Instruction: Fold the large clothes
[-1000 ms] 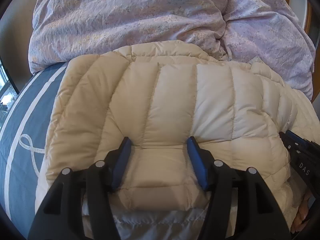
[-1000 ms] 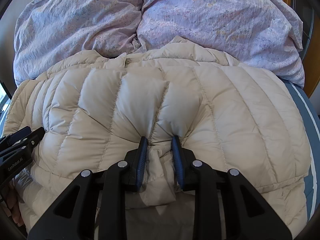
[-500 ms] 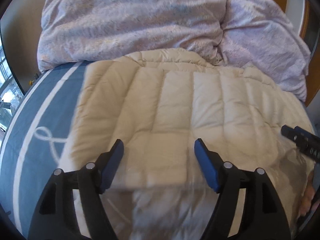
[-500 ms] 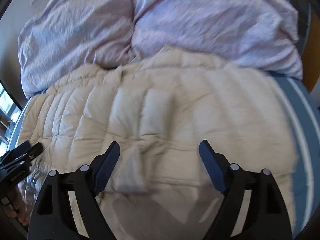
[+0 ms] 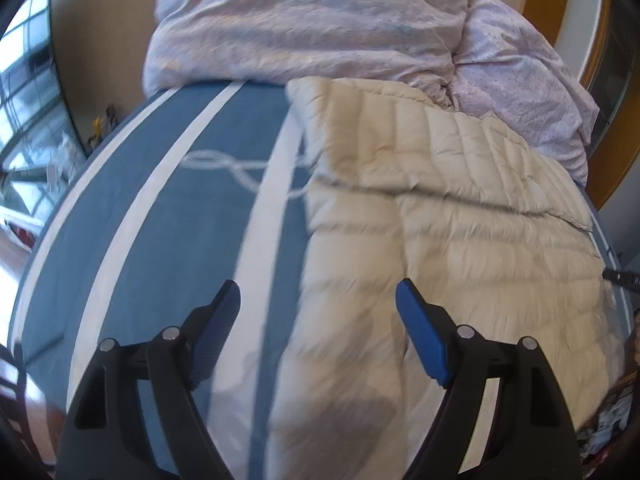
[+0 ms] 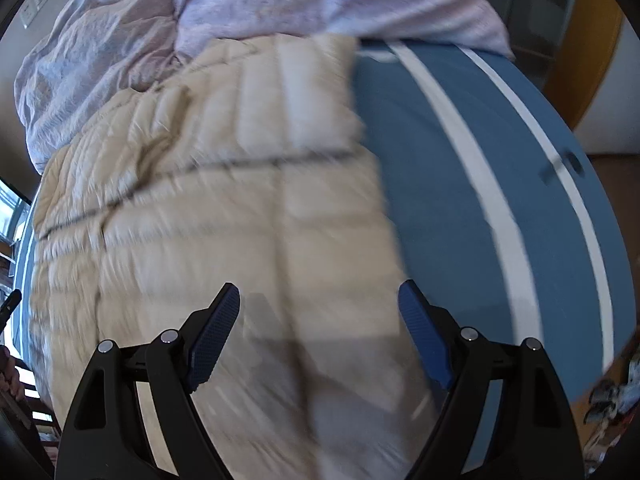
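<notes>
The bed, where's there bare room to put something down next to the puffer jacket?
Two bare strips of striped blue cover: one left of the cream puffer jacket, one on its right side. The head end is crowded by the bunched lilac duvet, which touches the jacket's far edge.

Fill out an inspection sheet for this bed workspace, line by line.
Surface: blue bedspread with white stripes.
Job's things: cream down jacket lying folded on the bed, blurred.
Clutter: crumpled lilac duvet against the jacket's far edge.
Grippers: left hand-held gripper open and empty; right hand-held gripper open and empty above the jacket.
Cables: nothing seen.
Surroundings: window at left; wooden frame at right.
</notes>
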A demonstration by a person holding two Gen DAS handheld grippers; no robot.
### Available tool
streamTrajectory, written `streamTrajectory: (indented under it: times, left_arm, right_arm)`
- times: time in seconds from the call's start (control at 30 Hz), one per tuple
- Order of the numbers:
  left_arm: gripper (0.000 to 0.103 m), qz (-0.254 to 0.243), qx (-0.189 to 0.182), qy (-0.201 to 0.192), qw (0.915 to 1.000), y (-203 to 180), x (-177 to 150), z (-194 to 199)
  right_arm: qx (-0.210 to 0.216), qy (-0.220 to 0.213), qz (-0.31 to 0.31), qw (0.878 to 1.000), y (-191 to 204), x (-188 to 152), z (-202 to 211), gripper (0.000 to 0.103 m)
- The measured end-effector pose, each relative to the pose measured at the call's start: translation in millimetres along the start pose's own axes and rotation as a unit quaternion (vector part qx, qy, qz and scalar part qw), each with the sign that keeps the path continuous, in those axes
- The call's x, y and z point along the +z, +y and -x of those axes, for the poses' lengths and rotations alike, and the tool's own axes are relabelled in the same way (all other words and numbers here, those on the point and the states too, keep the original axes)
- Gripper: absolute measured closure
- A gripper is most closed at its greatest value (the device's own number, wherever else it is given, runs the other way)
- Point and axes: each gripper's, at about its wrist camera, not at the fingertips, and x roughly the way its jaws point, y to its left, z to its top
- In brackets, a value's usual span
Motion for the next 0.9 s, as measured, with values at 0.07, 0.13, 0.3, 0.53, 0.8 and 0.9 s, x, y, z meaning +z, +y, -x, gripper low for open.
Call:
streamTrajectory:
  times: [0.07, 0.13, 0.3, 0.53, 0.8, 0.9]
  left_arm:
    - [0.023, 0.014, -0.014, 0.007, 0.9998, 9.7, -13.3, 5.9]
    - [0.023, 0.023, -0.023, 0.014, 0.9994, 16.3, -24.8, 9.8]
    - [0.027, 0.039, -0.045, 0.026, 0.9979, 22.3, -54.3, 15.5]
    - [0.040, 0.036, -0.076, 0.038, 0.9958, 13.1, -91.2, 25.2]
    - [0.059, 0.028, -0.067, 0.033, 0.9968, 6.5, -109.9, 35.8]
    - [0.079, 0.026, -0.063, 0.037, 0.9970, 4.7, -111.5, 35.6]
  right_arm:
    - [0.000, 0.008, -0.004, 1.000, -16.2, -17.1, 7.5, 0.020]
    - [0.005, 0.014, -0.010, 1.000, -28.3, -32.3, 13.1, 0.020]
    - [0.038, 0.035, -0.034, 0.998, -49.7, -63.4, 17.6, 0.031]
    - [0.096, 0.054, -0.041, 0.993, -53.3, -93.3, 25.1, 0.053]
    - [0.114, 0.061, -0.031, 0.991, -48.2, -108.6, 31.6, 0.076]
    - [0.123, 0.054, -0.034, 0.990, -47.8, -109.5, 34.9, 0.089]
